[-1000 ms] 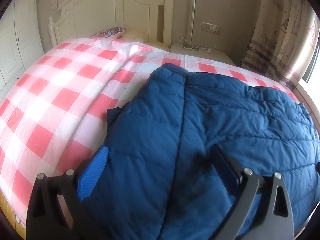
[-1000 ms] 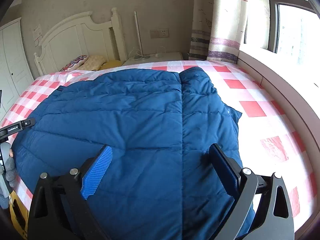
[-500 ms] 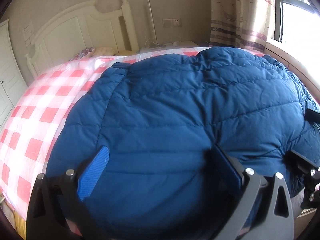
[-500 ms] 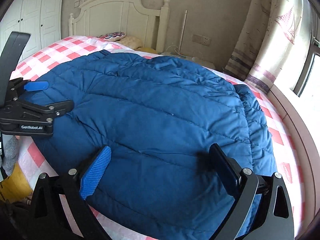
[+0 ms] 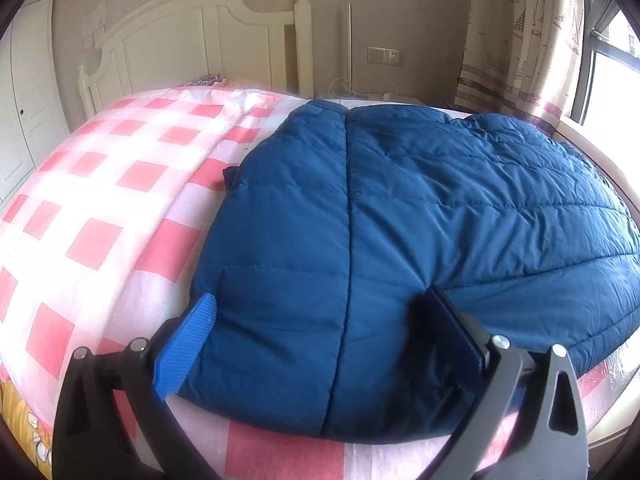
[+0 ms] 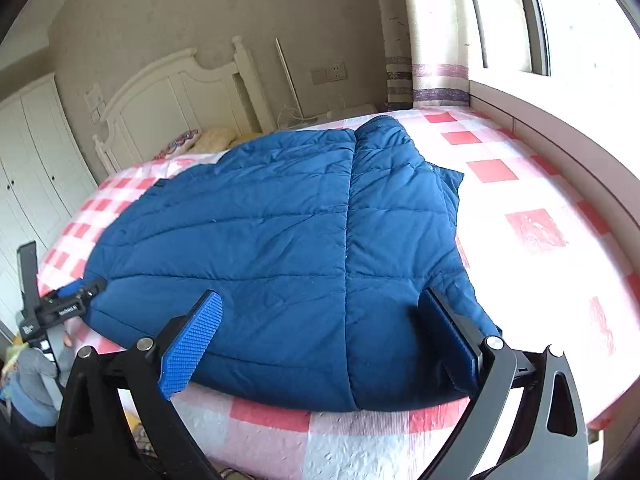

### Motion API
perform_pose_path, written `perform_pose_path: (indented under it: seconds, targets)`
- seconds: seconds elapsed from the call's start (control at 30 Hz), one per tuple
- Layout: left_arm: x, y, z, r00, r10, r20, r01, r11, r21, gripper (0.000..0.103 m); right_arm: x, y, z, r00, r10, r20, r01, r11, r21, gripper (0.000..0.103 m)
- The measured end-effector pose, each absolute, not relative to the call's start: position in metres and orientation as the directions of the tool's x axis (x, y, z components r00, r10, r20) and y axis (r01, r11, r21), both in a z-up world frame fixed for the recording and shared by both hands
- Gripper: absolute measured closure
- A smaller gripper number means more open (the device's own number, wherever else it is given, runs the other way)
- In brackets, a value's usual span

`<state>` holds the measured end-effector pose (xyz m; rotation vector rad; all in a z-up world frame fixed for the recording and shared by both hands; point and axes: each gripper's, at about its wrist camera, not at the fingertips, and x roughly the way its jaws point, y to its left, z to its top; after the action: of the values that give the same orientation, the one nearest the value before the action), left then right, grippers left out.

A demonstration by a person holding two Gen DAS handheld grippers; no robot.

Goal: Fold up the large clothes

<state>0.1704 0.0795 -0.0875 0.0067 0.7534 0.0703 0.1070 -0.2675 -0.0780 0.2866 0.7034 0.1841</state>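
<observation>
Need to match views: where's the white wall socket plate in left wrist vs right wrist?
Left wrist: white wall socket plate sits upper right of centre, between the headboard post and the patterned curtain.
Right wrist: socket plate sits upper centre, left of the curtain.
Shared landmark: white wooden headboard.

A white headboard (image 5: pixel 192 36) stands against the beige wall (image 6: pixel 168 20); curtain (image 6: pixel 432 28) beside a bright window (image 6: pixel 580 12); perhaps a nightstand (image 5: pixel 372 98) between them.
</observation>
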Motion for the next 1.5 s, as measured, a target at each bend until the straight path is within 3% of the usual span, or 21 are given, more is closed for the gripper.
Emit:
perform_pose_path:
  seconds: [0.17,0.27,0.5,0.7,0.77,0.87,0.97,1.03,1.2,1.33,1.43,1.5]
  targets:
    - [0.168,0.079,-0.089,0.739,0.059,-0.671,-0.055,0.998,0.027,0.001,0.055,-0.286,-0.084,0.727,0.373,-0.577,-0.034,0.858,0.513,0.008]
    - [0.168,0.079,-0.089,0.74,0.056,-0.67,-0.053,0.998,0.024,0.001,0.049,-0.29,-0.101,0.686,0.399,-0.608,0.011,0.83,0.557,0.008]
    - [0.169,0.078,-0.089,0.74,0.052,-0.671,-0.051,0.998,0.022,0.001,0.108,-0.284,-0.109,0.684,0.426,-0.592,0.05,0.782,0.621,0.005]
    - [0.169,0.081,-0.089,0.737,0.038,-0.674,-0.044,0.999,0.008,0.001,0.171,-0.275,-0.109,0.728,0.339,-0.596,0.21,0.718,0.664,0.005]
    - [0.168,0.081,-0.089,0.738,0.038,-0.674,-0.045,0.999,0.008,0.001,0.172,-0.279,-0.117,0.76,0.358,-0.542,0.196,0.669,0.717,0.045]
    - [0.168,0.082,-0.088,0.73,0.036,-0.683,-0.048,0.999,0.001,0.001,0.154,-0.298,-0.129,0.818,0.424,-0.389,0.122,0.533,0.837,0.064]
    - [0.169,0.076,-0.072,0.691,0.022,-0.722,-0.046,0.999,-0.013,0.002,0.136,-0.301,-0.118,0.836,0.422,-0.352,0.065,0.559,0.826,0.069]
    - [0.169,0.064,-0.048,0.719,-0.035,-0.695,0.0,0.999,-0.05,0.002,0.12,-0.3,-0.106,0.845,0.413,-0.34,0.023,0.608,0.794,0.069]
    - [0.225,0.012,0.004,0.762,-0.035,-0.646,0.04,0.999,-0.006,0.002,0.086,-0.302,-0.1,0.846,0.418,-0.331,-0.02,0.645,0.764,0.069]
    - [0.314,-0.049,-0.001,0.694,0.022,-0.719,0.063,0.994,0.091,0.002,0.073,-0.311,-0.103,0.844,0.424,-0.328,-0.022,0.639,0.769,0.069]
    - [0.365,-0.087,-0.02,0.656,0.158,-0.738,0.042,0.969,0.245,0.002,0.065,-0.318,-0.101,0.848,0.421,-0.323,-0.026,0.641,0.767,0.069]
    - [0.395,-0.1,-0.049,0.569,0.212,-0.795,0.055,0.954,0.294,0.003,0.062,-0.322,-0.104,0.847,0.424,-0.322,-0.023,0.635,0.772,0.069]
